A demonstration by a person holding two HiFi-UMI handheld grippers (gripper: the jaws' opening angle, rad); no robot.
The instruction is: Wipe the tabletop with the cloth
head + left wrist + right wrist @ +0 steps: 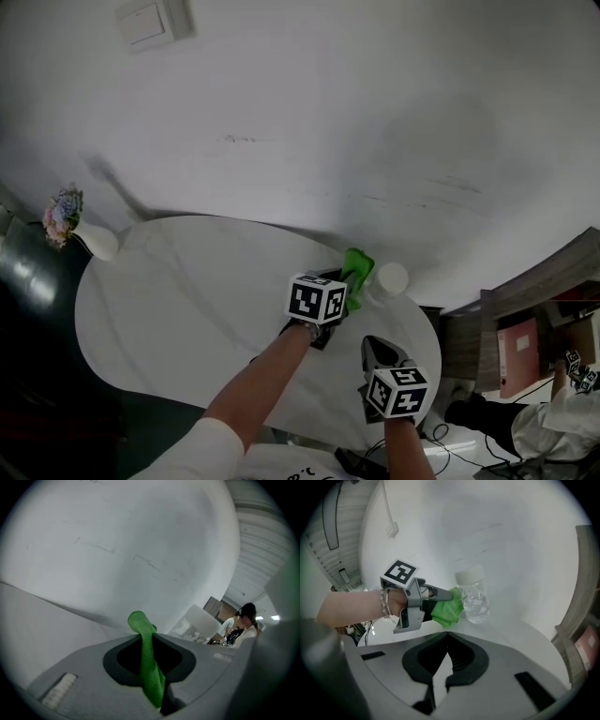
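Nearest to the head camera, the right gripper (374, 347) is held low over the near right part of the tabletop (178, 309), its marker cube turned upward; in its own view its jaws are seen pressed together at the tips with nothing between them. Behind everything a plain white wall (328, 112) is seen, with a switch plate (150, 21) mounted high on it. Against this wall the white, rounded tabletop is set. Over its far right part the left gripper (341, 284) is held out on a bare forearm, and its jaws are clamped on the cloth (358, 265), a bright green fold that is seen running up between them in the left gripper view. A clear jar (388, 279) with a white lid is stood upright near the far right edge of the tabletop. The cloth is bunched just beside this jar, on its left, low down at the table surface; whether jar and cloth are touching cannot be told. At the far left edge, well apart from both grippers, a small white vase (97, 243) with pale flowers is placed
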